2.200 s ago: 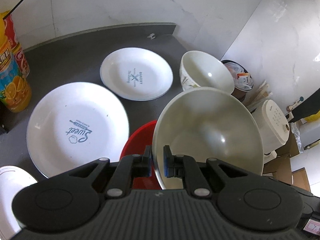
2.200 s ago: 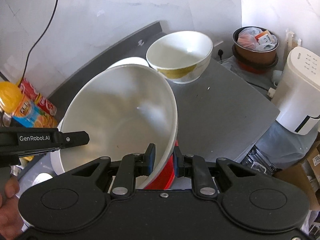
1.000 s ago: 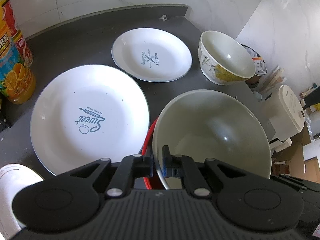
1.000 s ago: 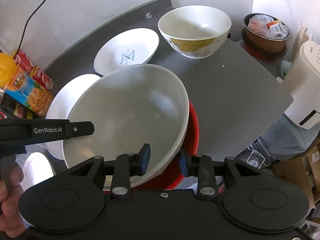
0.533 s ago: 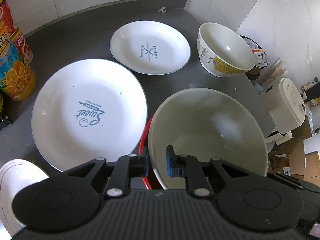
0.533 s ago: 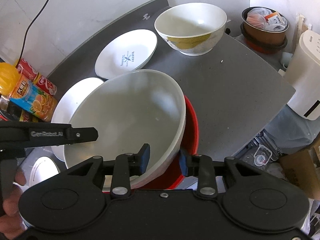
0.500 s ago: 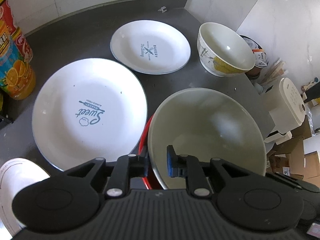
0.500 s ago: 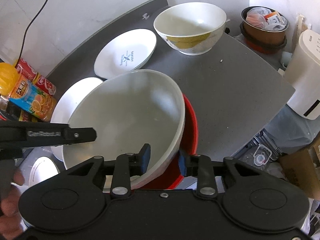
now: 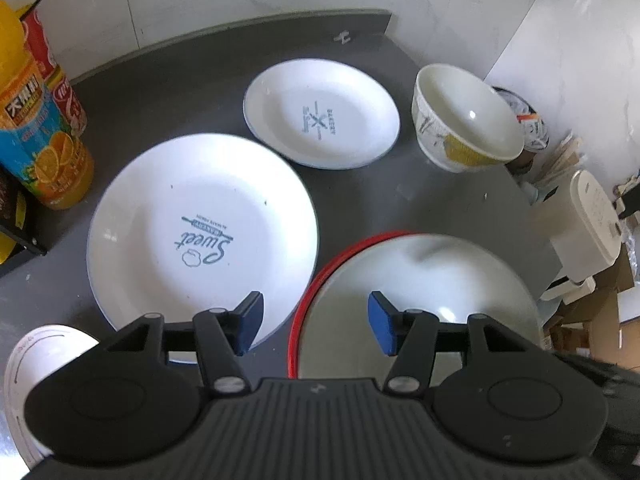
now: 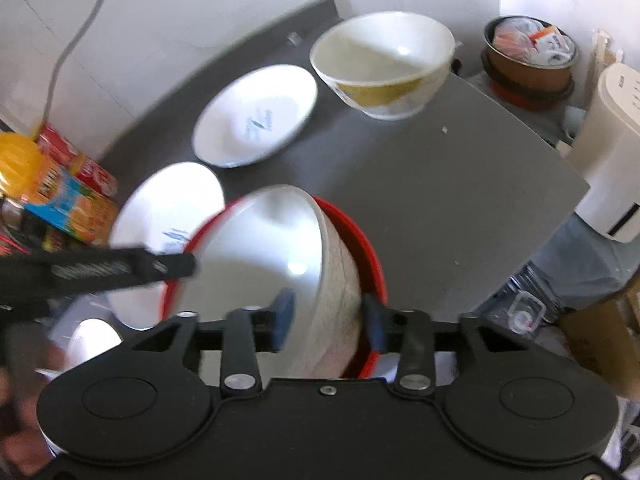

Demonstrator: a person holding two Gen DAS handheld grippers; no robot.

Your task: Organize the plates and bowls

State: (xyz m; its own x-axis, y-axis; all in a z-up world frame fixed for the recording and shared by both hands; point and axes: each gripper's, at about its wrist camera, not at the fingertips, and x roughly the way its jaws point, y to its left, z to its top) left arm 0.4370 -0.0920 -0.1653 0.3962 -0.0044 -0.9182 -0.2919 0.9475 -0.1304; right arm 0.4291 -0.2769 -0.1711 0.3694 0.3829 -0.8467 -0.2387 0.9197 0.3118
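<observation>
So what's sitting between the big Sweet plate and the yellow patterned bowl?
The smaller bakery plate lies between the big Sweet plate and the patterned bowl, with bare grey counter around it, clearest in the left wrist view.

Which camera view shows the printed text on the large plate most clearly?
The left wrist view: the large plate lies fully visible, its blue "Sweet" print readable. In the right wrist view the plate is blurred and partly hidden behind the white bowl.
</observation>
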